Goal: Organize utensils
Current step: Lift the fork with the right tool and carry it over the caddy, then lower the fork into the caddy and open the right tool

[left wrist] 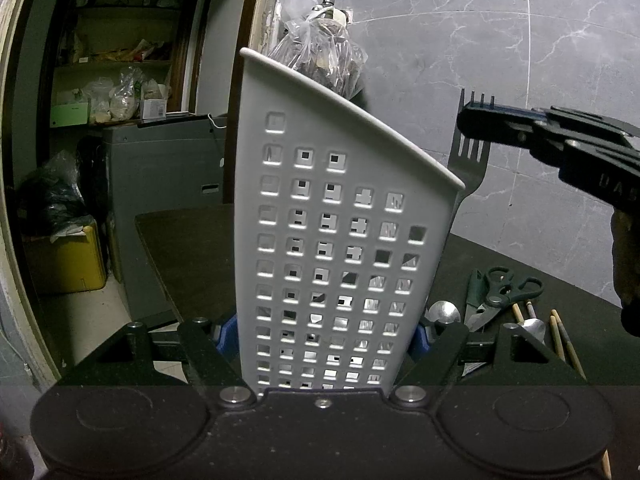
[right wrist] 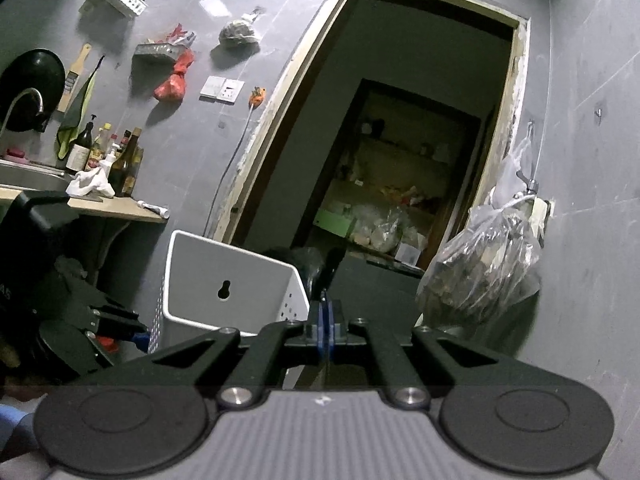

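The white perforated utensil holder (left wrist: 340,240) is standing upright on the dark table (left wrist: 188,248), and the left gripper (left wrist: 320,340) is clamping it: its blue pads (left wrist: 226,340) are pressing on the holder's two side walls, so the fingers are spread only as wide as the holder and are pinching it between them. The holder's slanted rim is rising away from the fingers, high on the left side and dropping toward the right.

Above and to the right of those fingers, the right gripper (left wrist: 476,124) is reaching in from the side, its fingers pressed together on a dark fork (left wrist: 468,168). They are gripping it across the tines, and the fork is hanging tines-up with its handle passing down behind the holder's low right corner; whether the handle is already inside the holder or only behind it I cannot tell. In the right wrist view the blue pads (right wrist: 320,320) are squeezed flat together, with the fork seen edge-on between them and the holder (right wrist: 224,280) sitting just to the left of the fingertips.

On the table to the right of the left fingers, scissors (left wrist: 500,296) with dark green handles, two metal spoons (left wrist: 442,312) and wooden chopsticks (left wrist: 560,336) are lying close together. A clear plastic bag (left wrist: 320,52) is hanging on the grey marbled wall (left wrist: 500,40) behind the holder.
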Tool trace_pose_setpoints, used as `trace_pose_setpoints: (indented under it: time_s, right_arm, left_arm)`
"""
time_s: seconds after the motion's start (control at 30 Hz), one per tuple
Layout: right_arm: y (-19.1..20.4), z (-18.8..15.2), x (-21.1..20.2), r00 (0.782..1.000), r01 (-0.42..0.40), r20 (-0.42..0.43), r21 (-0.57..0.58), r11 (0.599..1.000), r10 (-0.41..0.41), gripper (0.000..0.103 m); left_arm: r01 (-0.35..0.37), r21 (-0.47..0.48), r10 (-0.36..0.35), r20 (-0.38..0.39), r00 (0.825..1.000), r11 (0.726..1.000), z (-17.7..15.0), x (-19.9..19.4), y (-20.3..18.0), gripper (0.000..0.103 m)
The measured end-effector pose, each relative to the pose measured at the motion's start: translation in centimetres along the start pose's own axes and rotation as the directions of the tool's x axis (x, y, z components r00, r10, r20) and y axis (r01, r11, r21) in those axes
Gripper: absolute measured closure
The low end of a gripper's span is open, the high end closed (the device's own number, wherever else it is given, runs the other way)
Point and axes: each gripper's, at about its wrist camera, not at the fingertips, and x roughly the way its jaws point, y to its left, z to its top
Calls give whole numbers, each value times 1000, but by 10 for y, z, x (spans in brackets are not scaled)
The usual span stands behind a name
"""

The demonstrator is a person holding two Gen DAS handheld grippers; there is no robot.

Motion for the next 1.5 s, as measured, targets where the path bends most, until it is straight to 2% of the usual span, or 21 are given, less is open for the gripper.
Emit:
trace_pose_setpoints:
  time_s: [0.17, 0.4, 0.67, 0.87, 1.0, 1.13, 1.5]
  right_arm:
    - [1, 0, -2, 1000, 3, -3, -12, 1000, -3, 101]
    - [3, 24, -13, 995, 58, 82, -70, 996, -52, 101]
    - [-6, 68, -23, 956, 170, 255, -88, 981, -143, 101]
    - [-9, 88, -12, 930, 169, 338, -48, 984, -143, 101]
    - [-8, 89, 2, 931, 124, 347, -19, 992, -110, 101]
    - [-4, 86, 14, 942, 81, 327, -6, 997, -74, 101]
    - [16, 51, 37, 981, 5, 196, -21, 1000, -1, 101]
  left_arm:
    - [0, 0, 0, 1, 1000, 1000, 0, 0, 0, 25]
    - [0, -1, 0, 1, 1000, 1000, 0, 0, 0, 25]
    - [-1, -4, 1, 0, 1000, 1000, 1, 0, 0, 25]
    - [-1, -3, 1, 0, 1000, 1000, 1, 1, -1, 25]
    - [-1, -3, 1, 0, 1000, 1000, 1, 0, -1, 25]
    - [-1, -4, 1, 0, 1000, 1000, 0, 0, -1, 25]
    - [-1, -4, 1, 0, 1000, 1000, 0, 0, -1, 26]
